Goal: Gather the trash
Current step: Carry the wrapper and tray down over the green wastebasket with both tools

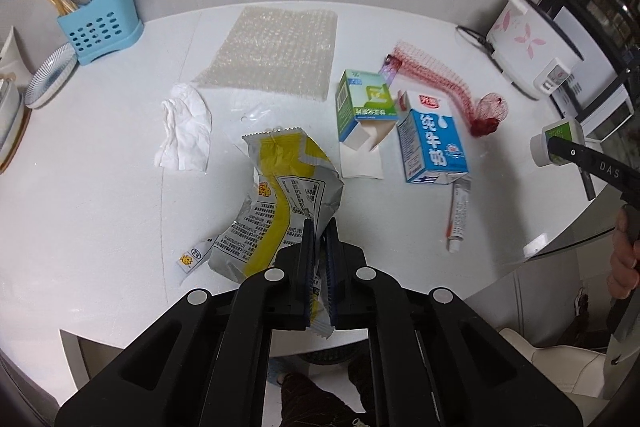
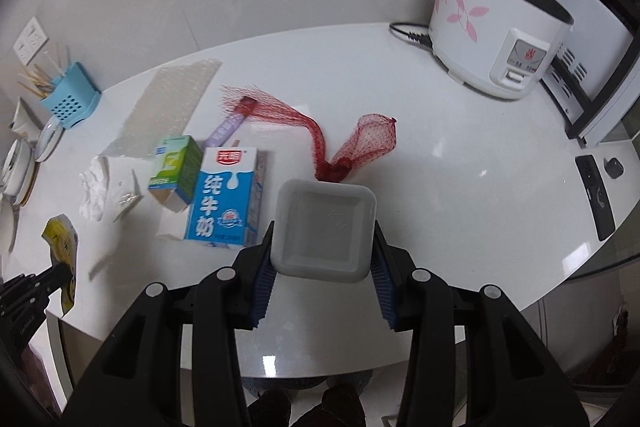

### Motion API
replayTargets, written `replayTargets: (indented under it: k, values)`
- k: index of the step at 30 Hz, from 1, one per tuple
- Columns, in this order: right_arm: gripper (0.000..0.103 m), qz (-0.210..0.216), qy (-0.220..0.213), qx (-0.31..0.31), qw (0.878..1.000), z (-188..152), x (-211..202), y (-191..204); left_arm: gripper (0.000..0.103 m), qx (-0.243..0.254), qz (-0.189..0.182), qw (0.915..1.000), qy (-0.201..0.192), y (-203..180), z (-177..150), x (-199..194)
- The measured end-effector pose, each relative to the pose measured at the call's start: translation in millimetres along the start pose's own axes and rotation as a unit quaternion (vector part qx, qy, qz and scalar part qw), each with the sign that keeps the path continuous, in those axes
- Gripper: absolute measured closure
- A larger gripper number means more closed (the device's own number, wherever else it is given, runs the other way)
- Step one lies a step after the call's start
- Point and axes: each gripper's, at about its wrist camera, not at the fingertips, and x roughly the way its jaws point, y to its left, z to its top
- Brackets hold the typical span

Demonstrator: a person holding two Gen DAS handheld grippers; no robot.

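My left gripper (image 1: 319, 227) is shut on a crumpled yellow and silver snack wrapper (image 1: 280, 195), held above the white counter (image 1: 100, 207). My right gripper (image 2: 323, 231) is shut on a white square plastic cup (image 2: 324, 231), bottom facing the camera, lifted off the counter; the cup (image 1: 554, 141) also shows at the right edge of the left wrist view. Left on the counter: a blue milk carton (image 1: 434, 143), an open green box (image 1: 366, 103), a red mesh net (image 1: 452, 83), a crumpled tissue (image 1: 186, 127), a small tube (image 1: 460, 211) and a bubble wrap sheet (image 1: 272, 53).
A flowered rice cooker (image 2: 496, 27) stands at the back right with its cord. A blue utensil holder (image 1: 100, 27) and plates (image 1: 50, 75) sit at the back left. A black remote (image 2: 596, 195) lies at the right edge. A microwave (image 2: 592, 67) stands beside the cooker.
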Motion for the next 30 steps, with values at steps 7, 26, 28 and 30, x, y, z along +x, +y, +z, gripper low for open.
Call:
replayTargets:
  k: [7, 26, 28, 30]
  values:
    - [0.062, 0.024, -0.024, -0.03, 0.999, -29.8, -36.6, 10.1, 0.099, -0.005, -0.012, 0.9996, -0.025, -7.6, -20.4, -28.8]
    - [0.062, 0.131, -0.005, -0.12, 0.984, -161.8, -51.4, 49.6, 0.099, 0.01, -0.046, 0.9986, -0.023, -20.1, -120.7, -39.2]
    - [0.062, 0.137, 0.005, -0.132, 0.982, -175.1, -45.2, 53.3, 0.099, 0.01, -0.052, 0.9984, -0.018, -22.1, -133.0, -33.1]
    - [0.062, 0.132, 0.014, -0.15, 0.98, -188.6, -36.8, 59.0, 0.099, 0.012, -0.054, 0.9984, -0.007, -23.8, -146.9, -22.9]
